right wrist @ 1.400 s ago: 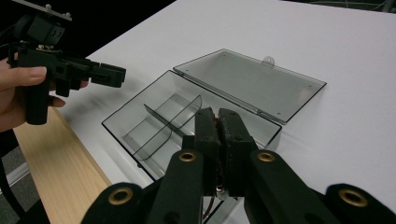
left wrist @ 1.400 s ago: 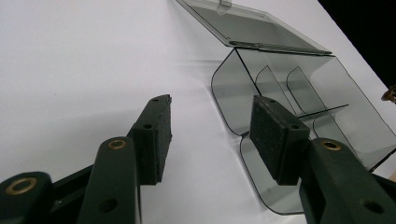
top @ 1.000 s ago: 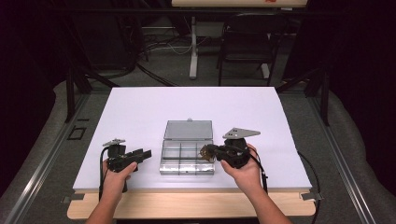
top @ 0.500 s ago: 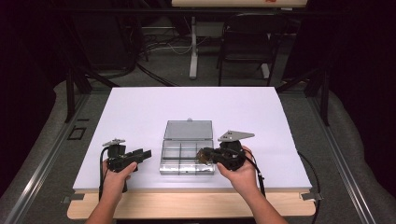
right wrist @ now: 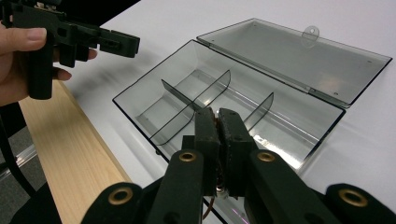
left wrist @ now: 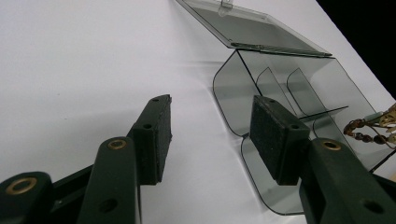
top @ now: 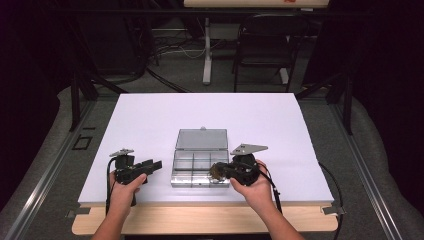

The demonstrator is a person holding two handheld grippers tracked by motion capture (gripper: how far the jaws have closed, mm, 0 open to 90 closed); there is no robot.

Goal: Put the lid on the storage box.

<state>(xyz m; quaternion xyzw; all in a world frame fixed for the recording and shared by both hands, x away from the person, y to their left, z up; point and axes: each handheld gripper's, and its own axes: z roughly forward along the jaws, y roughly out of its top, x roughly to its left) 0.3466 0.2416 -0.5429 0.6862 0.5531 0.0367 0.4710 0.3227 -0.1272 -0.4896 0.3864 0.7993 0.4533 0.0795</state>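
white table, beads in right claw

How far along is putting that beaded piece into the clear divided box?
Done: the clear box lies open on the table, lid flat behind it, and its compartments in sight look empty. In hand: the right gripper, shut on a beaded piece, hangs over the box's near right corner. Left: lowering and releasing it. The left gripper waits open beside the box.

Bright, even light on the white table, dark surroundings, close jaws perhaps slightly soft.
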